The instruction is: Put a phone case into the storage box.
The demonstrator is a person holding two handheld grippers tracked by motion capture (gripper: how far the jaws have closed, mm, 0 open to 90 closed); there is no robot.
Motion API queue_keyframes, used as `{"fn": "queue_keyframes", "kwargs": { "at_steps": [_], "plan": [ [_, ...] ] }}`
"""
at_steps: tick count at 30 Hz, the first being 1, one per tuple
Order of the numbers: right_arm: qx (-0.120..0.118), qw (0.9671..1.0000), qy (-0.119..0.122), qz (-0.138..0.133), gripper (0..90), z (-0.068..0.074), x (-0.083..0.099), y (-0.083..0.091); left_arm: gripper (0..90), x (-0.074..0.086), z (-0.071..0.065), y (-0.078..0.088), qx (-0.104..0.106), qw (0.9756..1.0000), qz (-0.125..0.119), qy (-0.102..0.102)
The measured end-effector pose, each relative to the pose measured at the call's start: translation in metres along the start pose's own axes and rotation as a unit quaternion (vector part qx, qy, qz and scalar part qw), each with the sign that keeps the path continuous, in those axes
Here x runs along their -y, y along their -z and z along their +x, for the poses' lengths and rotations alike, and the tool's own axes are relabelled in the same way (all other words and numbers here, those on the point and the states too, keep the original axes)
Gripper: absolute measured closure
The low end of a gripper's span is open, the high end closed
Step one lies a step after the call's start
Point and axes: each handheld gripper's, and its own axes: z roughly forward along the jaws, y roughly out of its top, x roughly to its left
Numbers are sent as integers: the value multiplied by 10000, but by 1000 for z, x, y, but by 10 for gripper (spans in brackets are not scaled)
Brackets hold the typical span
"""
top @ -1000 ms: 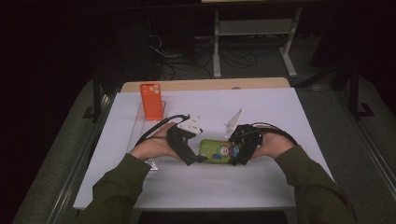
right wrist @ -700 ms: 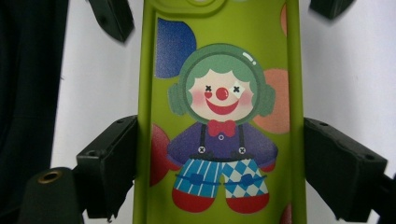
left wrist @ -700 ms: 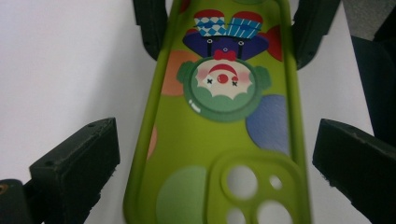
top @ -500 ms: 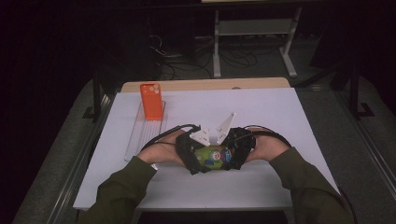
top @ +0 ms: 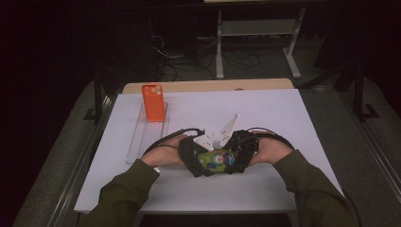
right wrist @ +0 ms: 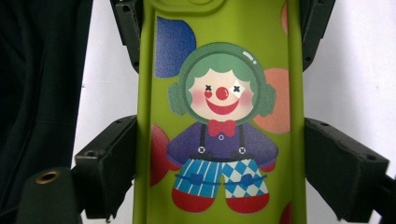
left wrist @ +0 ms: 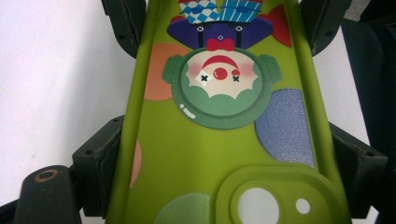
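Green clown phone case [top: 216, 159] lies on white table [top: 265, 118], between my grippers. Left gripper [top: 193, 163] jaws just closed onto its camera end; right gripper [top: 238, 161] clamps other end.

On the white table [top: 283, 123], near its front edge, two hands meet over a green case [top: 216, 159] with a coloured print. The left gripper [top: 195, 163] clasps the case's left end, its jaws having just been closing, and the right gripper [top: 239, 158] clasps the right end. The print looks like a cartoon figure, though it is too small to be sure. Well apart, at back left, an orange phone [top: 153, 102] stands upright on a clear tray [top: 142, 142].
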Motion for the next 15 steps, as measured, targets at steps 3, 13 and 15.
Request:
{"fn": "queue_keyframes", "kwargs": {
  "at_steps": [3, 13, 15],
  "plan": [
    [-74, 9999, -128, -37, 137, 0, 3, -1, 154, -1, -1, 1, -26, 10000, 21, -73],
    [222, 9975, -558, -368, 4, 1, 20, 11, 154, 5, 4, 9, -226, 9997, 32, 125],
    [295, 9953, -781, -486, 0, 2, 25, 14, 154, 7, 4, 9, -348, 9987, -15, 375]
  ]
}}
